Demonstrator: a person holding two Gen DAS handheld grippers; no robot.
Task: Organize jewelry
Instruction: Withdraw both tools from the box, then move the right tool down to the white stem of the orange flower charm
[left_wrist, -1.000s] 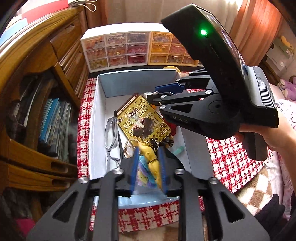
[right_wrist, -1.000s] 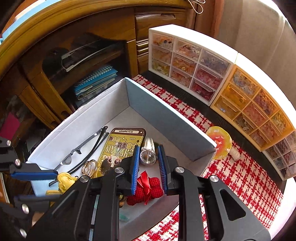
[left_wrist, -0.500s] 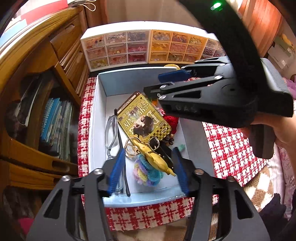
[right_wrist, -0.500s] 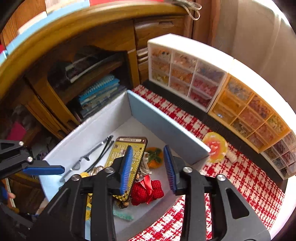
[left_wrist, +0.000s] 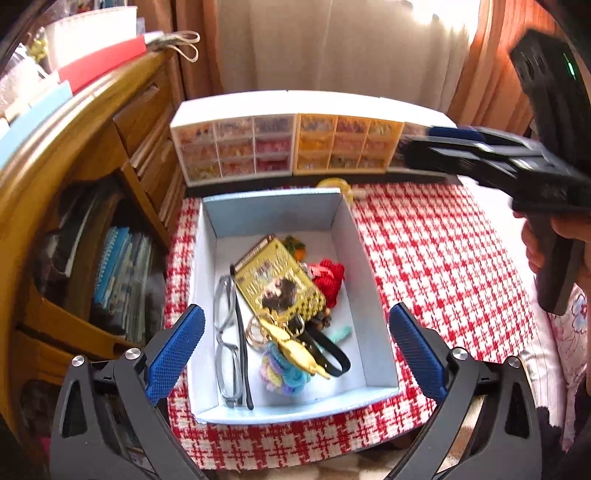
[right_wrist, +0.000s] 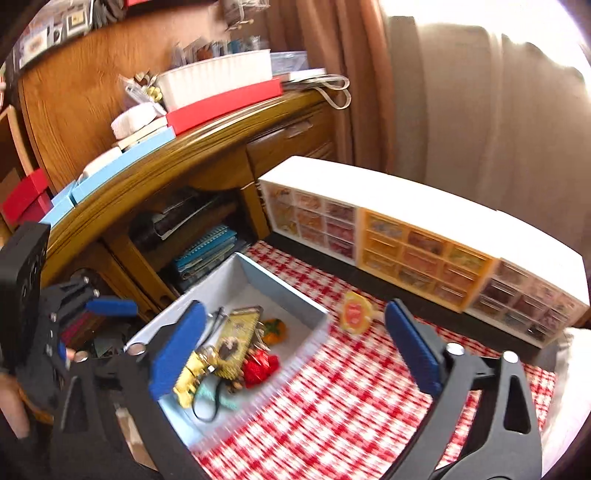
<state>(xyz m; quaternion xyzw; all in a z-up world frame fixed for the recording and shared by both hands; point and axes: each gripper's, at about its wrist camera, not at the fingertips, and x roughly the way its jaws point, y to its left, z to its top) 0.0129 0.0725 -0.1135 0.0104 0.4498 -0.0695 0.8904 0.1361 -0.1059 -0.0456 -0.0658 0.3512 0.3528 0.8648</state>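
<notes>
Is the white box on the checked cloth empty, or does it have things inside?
Not empty. The white box holds glasses, a yellow card, a red knitted piece, a pastel scrunchie and more.

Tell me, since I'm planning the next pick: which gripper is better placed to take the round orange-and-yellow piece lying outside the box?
Probably right: the right gripper stands open with the piece between its fingers' lines, while the left gripper frames the box.

The yellow card (left_wrist: 277, 287) lying in the pale box (left_wrist: 207, 280) carries large printed lettering, but only a fragment that looks like "NIX" near its left edge can be made out; the remainder is too blurred and small to read. No other writing in either view is legible.
</notes>
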